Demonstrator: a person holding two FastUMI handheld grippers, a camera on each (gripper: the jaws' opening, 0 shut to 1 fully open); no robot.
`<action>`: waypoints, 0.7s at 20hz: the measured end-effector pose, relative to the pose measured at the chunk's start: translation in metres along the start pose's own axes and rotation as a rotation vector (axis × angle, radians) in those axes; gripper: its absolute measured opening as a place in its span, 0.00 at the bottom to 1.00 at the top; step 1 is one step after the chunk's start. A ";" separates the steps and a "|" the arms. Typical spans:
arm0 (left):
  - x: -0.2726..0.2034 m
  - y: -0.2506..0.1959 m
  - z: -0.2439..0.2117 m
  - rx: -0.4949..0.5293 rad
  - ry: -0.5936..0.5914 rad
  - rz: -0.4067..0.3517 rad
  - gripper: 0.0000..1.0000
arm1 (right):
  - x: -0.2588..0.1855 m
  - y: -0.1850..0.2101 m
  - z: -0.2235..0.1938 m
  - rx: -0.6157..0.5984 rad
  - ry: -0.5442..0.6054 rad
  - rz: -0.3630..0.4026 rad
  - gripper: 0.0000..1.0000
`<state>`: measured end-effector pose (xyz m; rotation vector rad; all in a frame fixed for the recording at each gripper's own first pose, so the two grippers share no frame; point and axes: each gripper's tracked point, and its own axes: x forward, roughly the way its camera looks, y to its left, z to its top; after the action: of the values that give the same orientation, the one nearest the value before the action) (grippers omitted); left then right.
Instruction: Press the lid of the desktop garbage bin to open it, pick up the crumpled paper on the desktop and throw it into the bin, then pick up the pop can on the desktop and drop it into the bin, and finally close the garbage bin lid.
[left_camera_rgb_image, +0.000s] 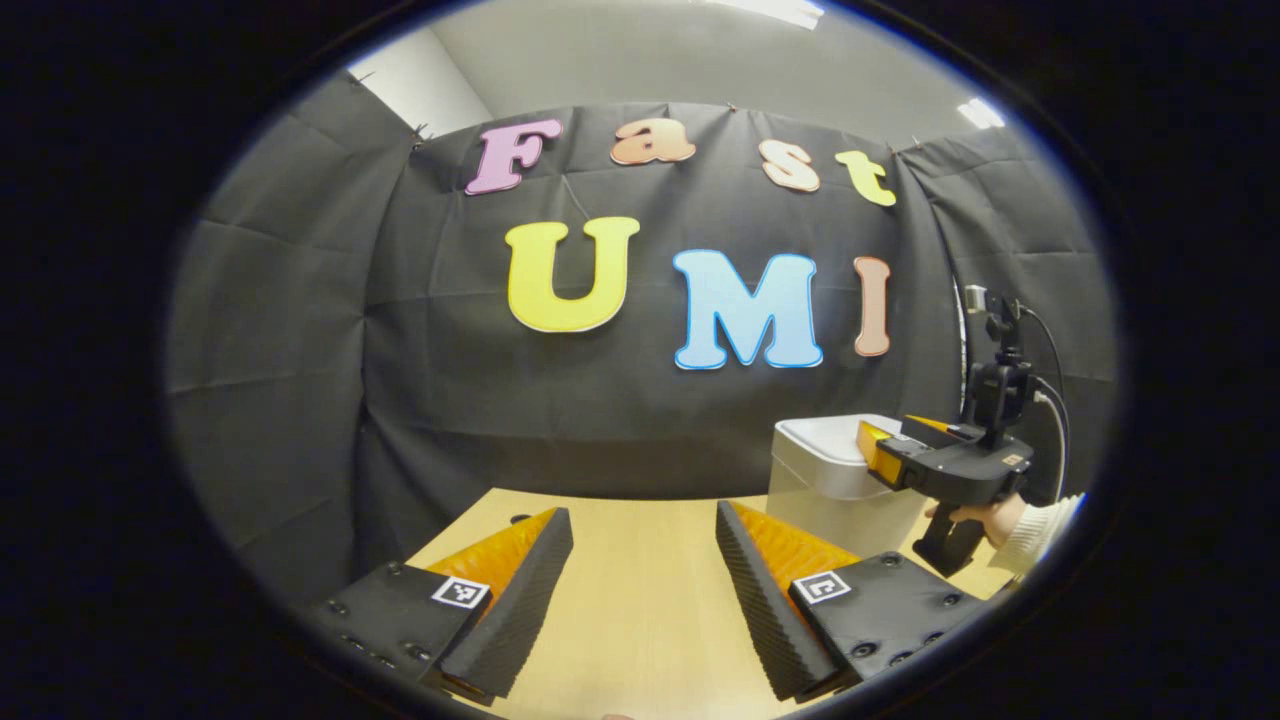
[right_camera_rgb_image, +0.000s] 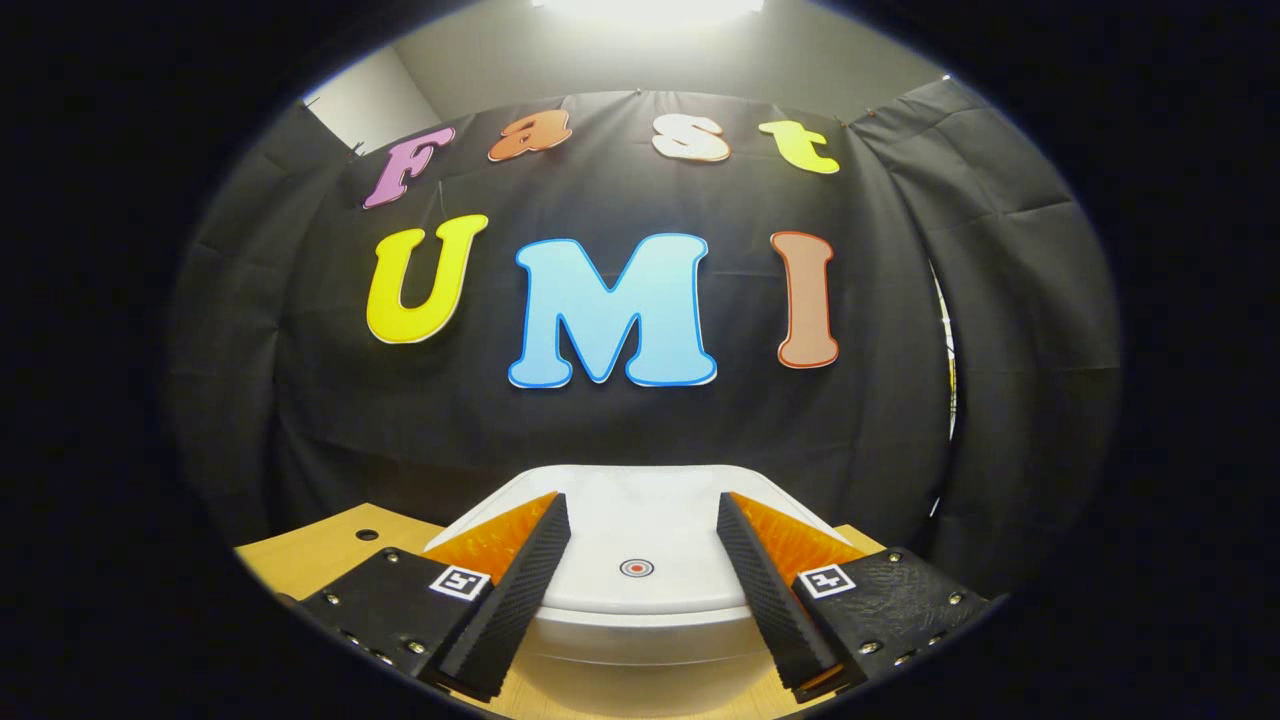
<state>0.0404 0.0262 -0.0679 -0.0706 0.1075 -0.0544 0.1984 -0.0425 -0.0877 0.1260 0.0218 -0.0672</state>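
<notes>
One garbage bin, white, standing on the wooden desktop at about 3 o'clock in the left gripper view, against the black cloth wall. One lid on it, lying flat and shut, with one small round press mark near its front edge.

Two grippers counted. Right gripper poised over the lid, jaws wide apart with nothing between them, press mark at 6 o'clock just below the midpoint between the fingertips. Cannot tell whether the fingers touch the lid. Seen again from the left gripper view at 3 o'clock, tips at the bin's top, held by one hand in a pale sleeve.

Left gripper low over bare desktop, well to the bin's side, jaws likewise spread, gripping nothing.

One small round hole in the desktop at 9 o'clock of the bin in the right gripper view.
</notes>
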 end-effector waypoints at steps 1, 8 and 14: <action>-0.001 0.000 0.001 -0.004 0.000 0.001 0.95 | 0.000 0.000 -0.001 0.000 0.011 -0.006 0.96; -0.013 0.002 0.013 -0.011 -0.035 0.040 0.95 | -0.006 -0.001 0.008 -0.005 0.082 -0.009 0.95; -0.029 -0.008 0.020 0.007 -0.062 0.103 0.95 | -0.047 0.005 0.050 0.033 -0.009 0.047 0.94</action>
<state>0.0137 0.0216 -0.0440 -0.0599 0.0492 0.0504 0.1531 -0.0410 -0.0359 0.1587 0.0086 -0.0213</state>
